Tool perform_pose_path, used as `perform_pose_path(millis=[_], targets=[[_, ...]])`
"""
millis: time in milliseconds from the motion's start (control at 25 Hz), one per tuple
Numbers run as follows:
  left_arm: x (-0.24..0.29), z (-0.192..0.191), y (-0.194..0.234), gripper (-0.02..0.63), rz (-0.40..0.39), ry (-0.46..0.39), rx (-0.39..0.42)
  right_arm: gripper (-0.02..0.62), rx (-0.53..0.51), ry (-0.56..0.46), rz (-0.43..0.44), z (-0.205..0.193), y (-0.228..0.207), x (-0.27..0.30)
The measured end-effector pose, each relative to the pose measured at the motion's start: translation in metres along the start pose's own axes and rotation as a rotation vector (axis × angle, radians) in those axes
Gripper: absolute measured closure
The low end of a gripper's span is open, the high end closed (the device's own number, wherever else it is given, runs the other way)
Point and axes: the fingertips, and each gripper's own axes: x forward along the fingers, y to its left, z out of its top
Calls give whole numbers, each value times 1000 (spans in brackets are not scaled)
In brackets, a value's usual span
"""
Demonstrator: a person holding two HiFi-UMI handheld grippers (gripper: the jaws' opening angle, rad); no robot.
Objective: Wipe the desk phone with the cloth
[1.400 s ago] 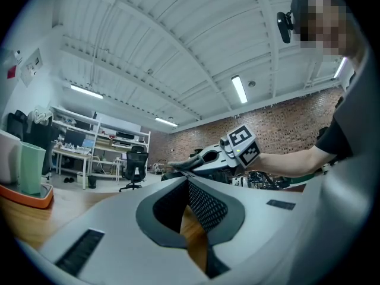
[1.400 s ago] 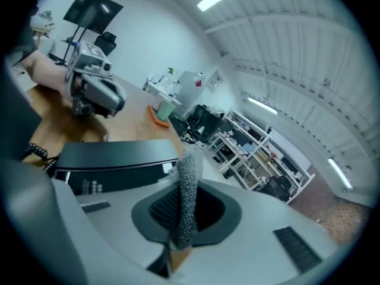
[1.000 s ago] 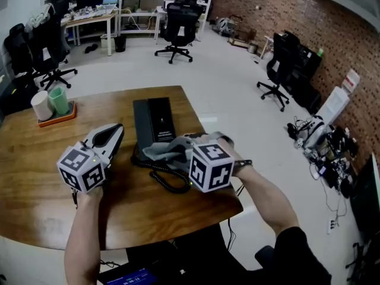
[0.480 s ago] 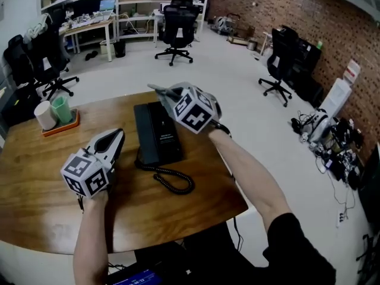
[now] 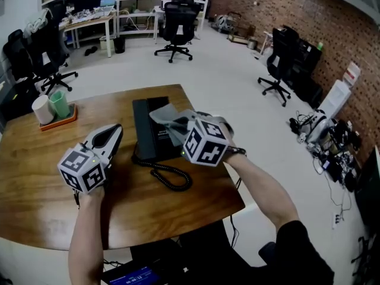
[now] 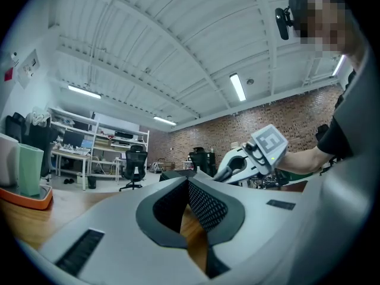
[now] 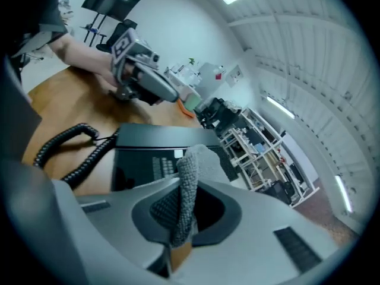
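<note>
Wooden table [image 5: 35, 177] carries the phone [image 5: 145, 132] at its middle, and over it the right claw [image 7: 183, 200] is clamped on the cloth [image 5: 169, 116], probably soft, light and easy to pinch at any edge, while the left claw [image 6: 190, 200] rests beside, closed on nothing.

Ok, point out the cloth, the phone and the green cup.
cloth [image 5: 168, 119], head view, on its spread grey flap
phone [image 5: 142, 129], head view, on the bare left side of its body
green cup [image 5: 59, 103], head view, on its side wall
</note>
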Motion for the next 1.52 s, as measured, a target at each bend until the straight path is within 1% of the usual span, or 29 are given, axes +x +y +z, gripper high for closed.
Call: perform_pose_path(millis=[40,80,160,200,240,280,320,400,440,480,520,560,640,760,840,920,1000,1120,1240,1320,1360,1440,1520], targets=[[1,1,-1,611,1,1,1,571,-36,14,52,-1,17,-9],[1,1,-1,612,0,2,3,571,-78,36,124,-3,37,-18],[2,1,-1,611,-2,5,6,569,-149,80,293,-6,72,-35],[1,1,0,611,-3,5,6,569,-163,85,346,-4,80,-40],[0,0,0,612,-3,4,6,569,-157,76,350,-1,77,-41],[0,0,1,611,-3,3,6,569,-131,55,303,4,60,-37],[0,-1,2,611,-3,2,6,569,-84,28,216,9,35,-30],[-1,-1,3,611,-1,0,4,569,46,-31,9,16,-27,-13],[-1,-1,4,612,1,-2,1,569,109,-54,-76,17,-54,-4],[-2,-1,4,612,3,-5,-3,569,161,-69,-139,17,-77,6],[-2,-1,5,611,5,-8,-6,569,201,-74,-179,16,-93,16],[-2,-1,5,612,7,-10,-9,569,227,-68,-196,14,-103,25],[-2,0,4,612,8,-13,-12,569,235,-31,-187,8,-106,41],[-1,3,2,611,5,-15,-10,569,189,1,-139,5,-89,40],[-2,5,2,611,1,-12,-4,569,135,9,-89,5,-64,29],[-3,4,2,612,-2,-6,2,569,70,12,-31,6,-31,16],[-3,2,1,611,-5,-3,4,569,28,7,18,6,2,2],[-3,2,1,612,-9,-3,9,569,3,-4,78,5,43,-16],[-4,-2,0,611,-21,7,8,569,-8,-6,174,1,77,-32],[-3,-6,-2,611,-36,7,-5,569,34,-33,228,-4,89,-45],[-3,-6,-3,611,-47,4,-17,569,77,-67,224,-4,87,-55],[-6,-5,-7,611,-70,-5,-47,569,203,-179,159,0,71,-83],[-11,0,-14,611,-85,-13,-82,569,366,-341,73,8,49,-123]])
